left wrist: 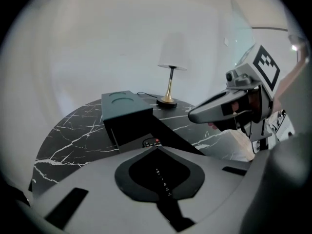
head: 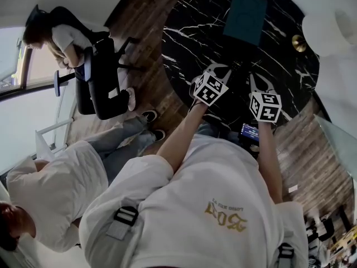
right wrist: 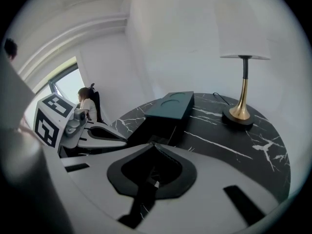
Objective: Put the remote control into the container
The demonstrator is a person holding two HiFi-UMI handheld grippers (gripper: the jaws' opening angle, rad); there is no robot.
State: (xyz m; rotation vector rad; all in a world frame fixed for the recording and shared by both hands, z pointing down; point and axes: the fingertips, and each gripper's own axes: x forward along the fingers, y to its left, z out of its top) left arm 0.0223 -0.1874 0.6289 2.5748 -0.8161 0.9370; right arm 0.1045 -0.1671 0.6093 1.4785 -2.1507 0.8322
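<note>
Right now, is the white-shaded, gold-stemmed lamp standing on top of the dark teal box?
No, the gold-stemmed lamp rests on the black marble table, apart from the dark teal box.

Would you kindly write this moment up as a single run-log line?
left gripper: jaws shut, remote control at tips, hold unclear | right gripper: jaws shut | container: on table, remote control outside it

A round black marble tabletop (head: 189, 32) with white veining stood on a dark wood-plank floor (head: 139, 21). At its far right edge stood a lamp (left wrist: 171, 77), with a white shade on a brass stem. Plain white walls (left wrist: 97, 43) rose behind. Daylight came through a window (right wrist: 63, 89) at the left, near a black chair (head: 100, 91).
</note>
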